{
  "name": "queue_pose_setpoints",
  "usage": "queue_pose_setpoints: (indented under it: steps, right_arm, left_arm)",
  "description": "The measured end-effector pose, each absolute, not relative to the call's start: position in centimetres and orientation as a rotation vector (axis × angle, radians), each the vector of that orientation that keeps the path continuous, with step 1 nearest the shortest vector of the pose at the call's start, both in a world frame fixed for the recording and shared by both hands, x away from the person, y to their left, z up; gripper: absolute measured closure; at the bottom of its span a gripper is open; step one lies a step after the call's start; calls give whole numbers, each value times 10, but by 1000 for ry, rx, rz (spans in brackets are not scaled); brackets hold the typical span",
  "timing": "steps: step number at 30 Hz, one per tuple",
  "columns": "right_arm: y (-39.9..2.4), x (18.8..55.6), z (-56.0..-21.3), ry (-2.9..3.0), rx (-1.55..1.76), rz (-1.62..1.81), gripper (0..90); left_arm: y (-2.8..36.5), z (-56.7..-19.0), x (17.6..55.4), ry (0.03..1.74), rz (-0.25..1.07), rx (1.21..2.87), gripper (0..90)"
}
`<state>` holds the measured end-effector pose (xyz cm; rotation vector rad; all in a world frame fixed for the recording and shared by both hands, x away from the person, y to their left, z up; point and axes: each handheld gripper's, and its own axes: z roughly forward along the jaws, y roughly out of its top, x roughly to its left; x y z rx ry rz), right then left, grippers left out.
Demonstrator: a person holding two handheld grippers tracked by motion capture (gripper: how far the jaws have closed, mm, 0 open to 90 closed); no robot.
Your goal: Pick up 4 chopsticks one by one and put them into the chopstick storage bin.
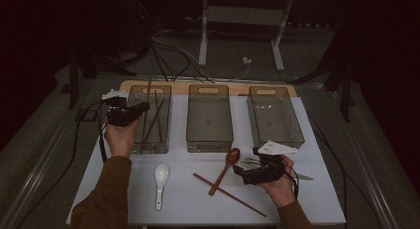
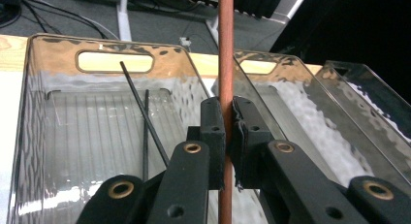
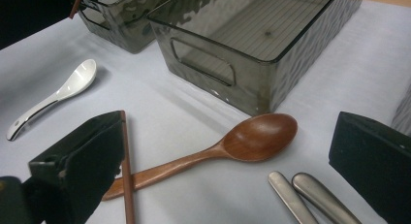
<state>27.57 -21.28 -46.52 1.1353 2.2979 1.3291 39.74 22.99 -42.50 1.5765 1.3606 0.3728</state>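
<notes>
My left gripper [image 1: 141, 109] [image 2: 227, 122] is shut on a brown chopstick [image 1: 147, 97] [image 2: 225, 49], held nearly upright over the left clear bin [image 1: 132, 140] [image 2: 48, 44]. Two black chopsticks [image 1: 157, 117] [image 2: 145, 112] lie in that bin. My right gripper [image 1: 241, 168] [image 3: 228, 132] stands open low over the white table [image 1: 188, 209], with nothing held. Beneath its jaws lie a wooden spoon [image 1: 225, 168] [image 3: 257, 136] and a second brown chopstick [image 1: 230, 195] [image 3: 127, 185], which crosses the spoon's handle.
A white ceramic spoon [image 1: 160, 182] [image 3: 72, 83] lies at the front left. Two metal handles [image 3: 300, 195] rest by the right jaw. The middle bin [image 1: 209, 140] [image 3: 203, 69] and the right bin [image 1: 297, 132] hold nothing.
</notes>
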Motion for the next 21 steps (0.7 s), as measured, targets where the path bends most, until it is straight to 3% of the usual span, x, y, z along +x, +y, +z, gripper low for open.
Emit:
queue_pose_setpoints:
  steps: [15,17,21]
  right_arm:
    - [-214,276,-465,2296,1142,1335,0]
    - [-214,276,-465,2296,1142,1338,0]
    - [-216,276,-464,2290,1143,1340,0]
  left_arm:
    - [227,-432,426,1409,407,1576,842]
    - [227,-435,428,1431,419,1567,688]
    - [227,-437,426,1445,459,1586,494]
